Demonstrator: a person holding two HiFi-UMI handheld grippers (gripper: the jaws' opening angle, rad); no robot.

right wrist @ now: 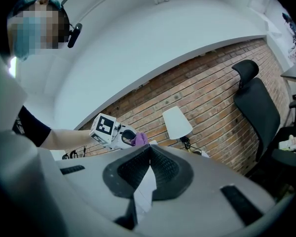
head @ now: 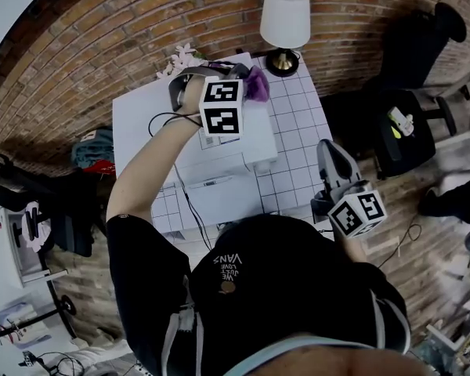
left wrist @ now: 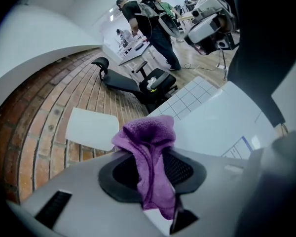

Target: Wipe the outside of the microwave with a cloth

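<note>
A: Head view?
B: Saw left gripper over microwave's far end, cloth at its tip; right gripper well apart.
A: Left gripper view?
B: Found jaws pinching the cloth, folds draped over them.
A: Right gripper view?
B: Found jaws pressed together, nothing between.

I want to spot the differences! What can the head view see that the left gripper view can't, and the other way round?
Only the head view shows the marker cube on the left gripper and the lamp's gold base. Only the left gripper view shows people standing by far desks. Both show the purple cloth pinched in its tongs, the white lampshade and a black chair.
</note>
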